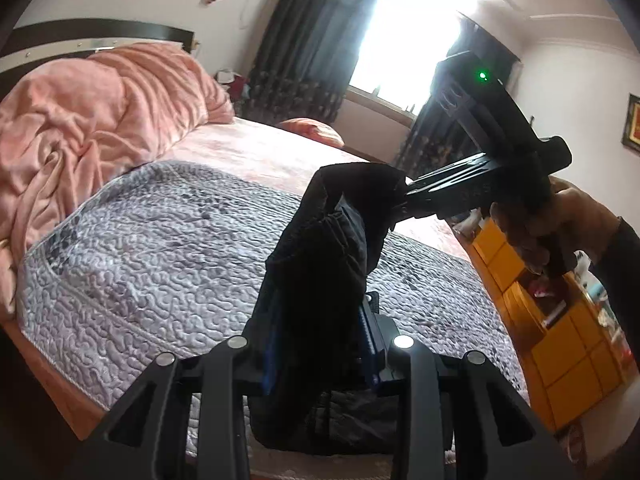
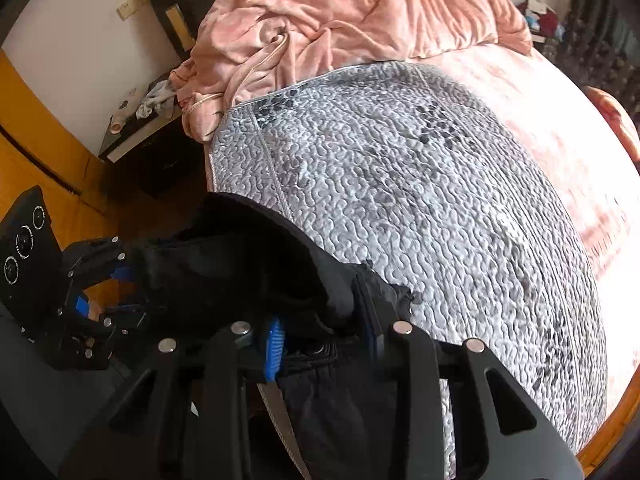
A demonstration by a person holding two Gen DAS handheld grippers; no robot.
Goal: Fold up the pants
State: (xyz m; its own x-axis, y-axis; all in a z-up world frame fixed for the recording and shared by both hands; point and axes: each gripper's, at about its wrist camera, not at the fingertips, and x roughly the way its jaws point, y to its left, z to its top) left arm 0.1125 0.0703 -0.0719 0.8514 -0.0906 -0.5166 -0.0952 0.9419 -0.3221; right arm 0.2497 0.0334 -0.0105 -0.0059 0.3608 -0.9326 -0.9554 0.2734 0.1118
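Observation:
The black pants point(image 1: 320, 264) hang bunched between my two grippers above the grey quilted mat point(image 1: 160, 248) on the bed. My left gripper point(image 1: 320, 344) is shut on one end of the pants. My right gripper point(image 1: 404, 196) is shut on the other end, higher and to the right, held by a hand point(image 1: 568, 224). In the right wrist view the right gripper point(image 2: 326, 336) clamps the black pants point(image 2: 248, 264), which stretch left to the left gripper point(image 2: 132, 280). The grey mat point(image 2: 420, 200) lies beyond them.
A crumpled pink blanket point(image 1: 92, 120) is piled at the head of the bed; it also shows in the right wrist view point(image 2: 340, 12). A dark nightstand point(image 2: 152, 140) stands left of the bed. Orange cabinets point(image 1: 560, 320) are on the right. A bright window point(image 1: 400, 40) lies behind dark curtains.

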